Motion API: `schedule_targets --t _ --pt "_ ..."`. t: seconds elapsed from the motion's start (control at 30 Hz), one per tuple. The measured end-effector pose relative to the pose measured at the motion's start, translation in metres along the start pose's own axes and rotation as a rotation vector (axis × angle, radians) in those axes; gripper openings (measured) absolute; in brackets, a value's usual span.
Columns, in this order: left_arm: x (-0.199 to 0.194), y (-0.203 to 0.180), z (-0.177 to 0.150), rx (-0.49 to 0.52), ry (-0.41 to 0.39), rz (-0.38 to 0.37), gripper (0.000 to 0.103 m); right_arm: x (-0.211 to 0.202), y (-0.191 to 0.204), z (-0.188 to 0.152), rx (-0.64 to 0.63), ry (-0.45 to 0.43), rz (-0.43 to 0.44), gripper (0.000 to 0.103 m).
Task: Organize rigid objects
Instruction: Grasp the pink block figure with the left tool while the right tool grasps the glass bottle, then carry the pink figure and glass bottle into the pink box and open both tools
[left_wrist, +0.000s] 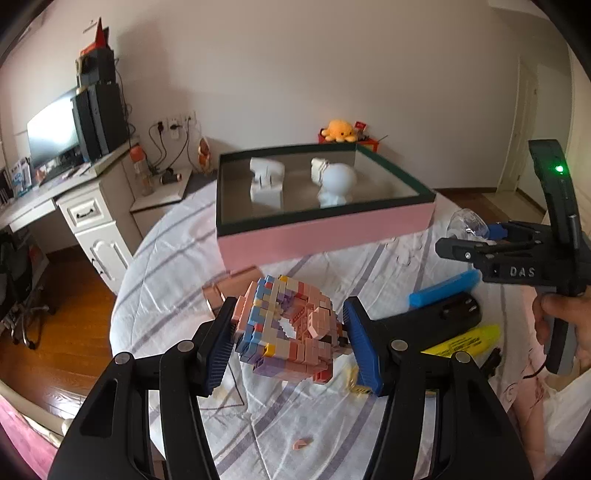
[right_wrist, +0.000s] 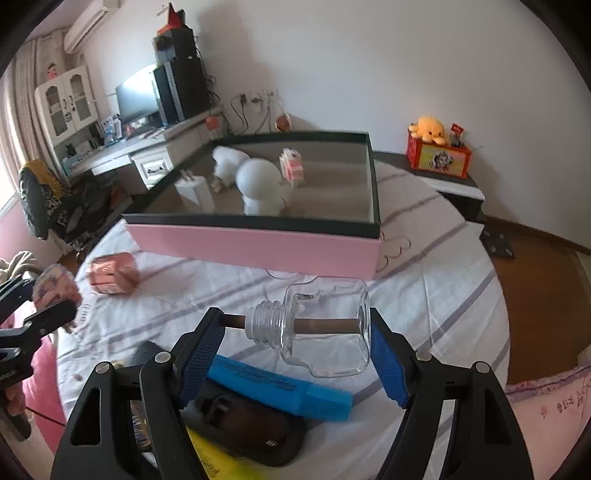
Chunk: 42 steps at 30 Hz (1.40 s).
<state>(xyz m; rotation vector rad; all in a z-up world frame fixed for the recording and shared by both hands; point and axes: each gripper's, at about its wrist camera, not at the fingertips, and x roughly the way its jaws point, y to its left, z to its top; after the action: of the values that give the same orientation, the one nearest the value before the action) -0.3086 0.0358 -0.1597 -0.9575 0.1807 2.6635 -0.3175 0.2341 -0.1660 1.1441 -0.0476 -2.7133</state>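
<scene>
Here the left gripper pinches a brick model between its blue pads, held above the bedsheet just in front of the pink box. The right gripper pinches a clear bottle lengthwise, one pad on the stick at its neck and the other on its base, also in front of the box.

Only the right view shows a small pink-white brick figure inside the box, behind the round white figure; the left view hides it. The right view also shows a pink block lying on the sheet near the box's left corner, with its whole shape. Below the bottle, nearer than the box, lie a blue marker and a dark case. Only the left view shows a small pink piece lying loose on the sheet, well apart from the box.
</scene>
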Motion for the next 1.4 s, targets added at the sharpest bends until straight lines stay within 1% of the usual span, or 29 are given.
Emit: schedule_targets --t 0.1,0.37,0.63,0.7,0.87,1.0,1.13,1.17,1.23,1.33,1.37,1.4 --pt "-0.004 -0.005 0.008 0.014 -0.016 0.002 0.058 -0.011 0.004 0.004 -0.007 -0.022 0.014 0.077" --pt "-0.004 -0.013 0.030 0.042 -0.037 -0.006 0.058 -0.022 0.005 0.012 -0.011 -0.051 0.002 0.077" --pt "0.009 -0.020 0.067 0.071 -0.065 -0.006 0.058 -0.023 0.001 0.028 -0.025 -0.074 -0.003 0.077" --pt "0.015 -0.021 0.078 0.082 -0.069 0.004 0.058 -0.022 -0.001 0.033 -0.027 -0.081 -0.005 0.077" --pt "0.031 -0.020 0.106 0.107 -0.075 -0.003 0.058 -0.017 -0.005 0.051 -0.055 -0.093 -0.013 0.077" --pt "0.054 -0.014 0.133 0.111 -0.053 -0.026 0.058 -0.008 -0.011 0.077 -0.085 -0.103 -0.017 0.077" --pt "0.083 -0.006 0.158 0.093 -0.018 -0.079 0.058 0.014 -0.016 0.103 -0.112 -0.082 -0.026 0.077" --pt "0.089 -0.006 0.161 0.095 -0.011 -0.080 0.058 0.020 -0.017 0.108 -0.116 -0.075 -0.028 0.077" --pt "0.109 -0.005 0.168 0.104 0.021 -0.057 0.058 0.039 -0.021 0.121 -0.127 -0.048 -0.030 0.077" --pt "0.141 -0.003 0.173 0.107 0.077 -0.050 0.058 0.067 -0.024 0.134 -0.147 -0.003 -0.054 0.077" --pt "0.155 -0.002 0.174 0.109 0.108 -0.051 0.058 0.074 -0.024 0.137 -0.149 0.004 -0.064 0.077" --pt "0.163 -0.002 0.174 0.108 0.126 -0.041 0.058 0.086 -0.024 0.140 -0.162 0.030 -0.076 0.077"
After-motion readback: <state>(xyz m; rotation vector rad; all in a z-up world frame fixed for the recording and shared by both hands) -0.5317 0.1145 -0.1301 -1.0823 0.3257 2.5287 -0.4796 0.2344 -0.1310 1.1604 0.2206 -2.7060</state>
